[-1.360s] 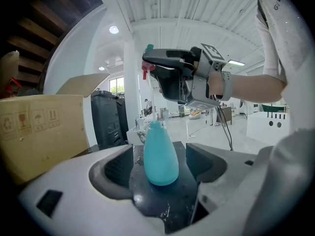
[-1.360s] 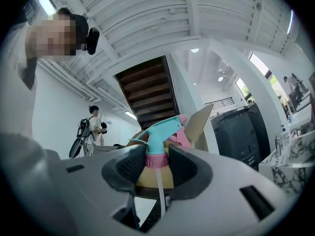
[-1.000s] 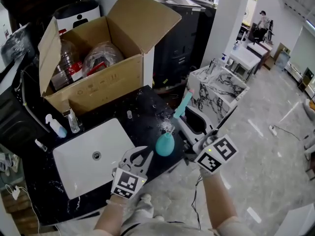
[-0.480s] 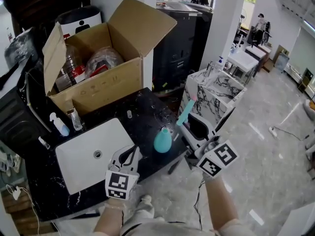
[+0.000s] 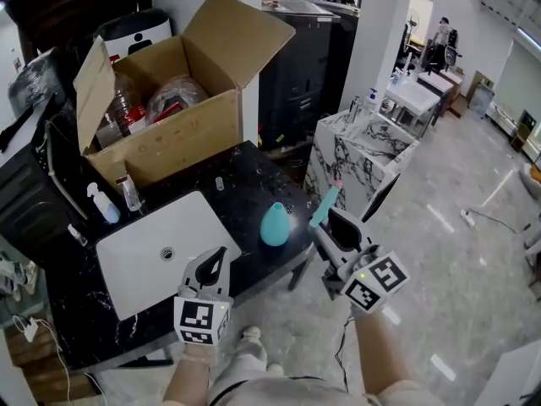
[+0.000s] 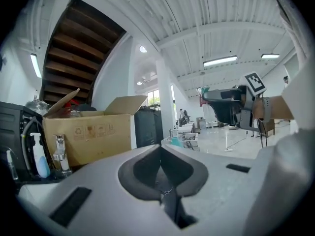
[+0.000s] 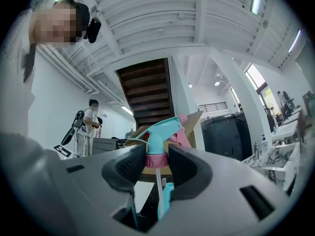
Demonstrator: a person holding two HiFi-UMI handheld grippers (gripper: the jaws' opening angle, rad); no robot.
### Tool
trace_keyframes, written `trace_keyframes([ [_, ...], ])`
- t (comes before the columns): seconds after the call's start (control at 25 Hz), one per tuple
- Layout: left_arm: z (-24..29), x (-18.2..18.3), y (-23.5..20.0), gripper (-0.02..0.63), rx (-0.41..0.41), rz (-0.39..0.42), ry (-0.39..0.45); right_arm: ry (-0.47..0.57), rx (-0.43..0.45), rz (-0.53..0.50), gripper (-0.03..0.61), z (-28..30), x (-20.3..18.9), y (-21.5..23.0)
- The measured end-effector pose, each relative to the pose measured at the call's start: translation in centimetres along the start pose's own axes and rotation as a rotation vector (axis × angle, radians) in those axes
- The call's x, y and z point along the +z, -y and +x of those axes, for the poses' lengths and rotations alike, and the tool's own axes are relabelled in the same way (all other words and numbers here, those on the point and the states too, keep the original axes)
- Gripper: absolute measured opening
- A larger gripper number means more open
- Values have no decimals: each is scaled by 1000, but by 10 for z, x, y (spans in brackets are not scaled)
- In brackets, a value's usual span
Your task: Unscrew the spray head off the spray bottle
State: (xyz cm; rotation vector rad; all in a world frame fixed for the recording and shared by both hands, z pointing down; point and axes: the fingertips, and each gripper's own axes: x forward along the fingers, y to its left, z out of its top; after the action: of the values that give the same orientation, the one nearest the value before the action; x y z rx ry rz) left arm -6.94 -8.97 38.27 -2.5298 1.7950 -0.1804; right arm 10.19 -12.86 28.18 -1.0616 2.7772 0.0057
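Right gripper [image 7: 156, 167] is clamped on the pink collar of the spray head [image 7: 160, 132], which is detached from the teal bottle [image 5: 273, 224] resting on the worktop [image 5: 251, 174]. Left gripper [image 5: 217, 259] is fully closed with nothing in it.

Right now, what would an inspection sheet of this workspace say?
Surface: black marble counter with a white sink set in.
Job's things: teal bottle stands on the counter, head off; spray head, tube dangling, is held apart from it.
Clutter: open cardboard box of wrapped items; small spray bottle and clear bottle beside the sink.
Grippers: left gripper fingers shut, empty; right gripper fingers clamp the spray head's pink collar.
Cables: white power strip with cord on the floor.
Surroundings: marble-pattern stand, black cabinet, people at distant desks.
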Motion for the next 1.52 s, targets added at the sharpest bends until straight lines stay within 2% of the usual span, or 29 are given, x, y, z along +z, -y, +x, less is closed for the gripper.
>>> trace_keyframes([
  [0.28, -25, -1, 2, 5, 38, -43, 27, -36, -40, 7, 149, -32, -18, -8],
  [0.68, -51, 5, 5, 5, 80, -59, 84, -63, -71, 26, 149, -62, -35, -17],
  [1.24, -75, 5, 2, 5, 101, -90, 94, -72, -85, 30, 149, -80, -42, -29],
  [1.52, -87, 1, 0, 5, 119, -98, 95, -75, -64, 29, 149, -82, -43, -41],
])
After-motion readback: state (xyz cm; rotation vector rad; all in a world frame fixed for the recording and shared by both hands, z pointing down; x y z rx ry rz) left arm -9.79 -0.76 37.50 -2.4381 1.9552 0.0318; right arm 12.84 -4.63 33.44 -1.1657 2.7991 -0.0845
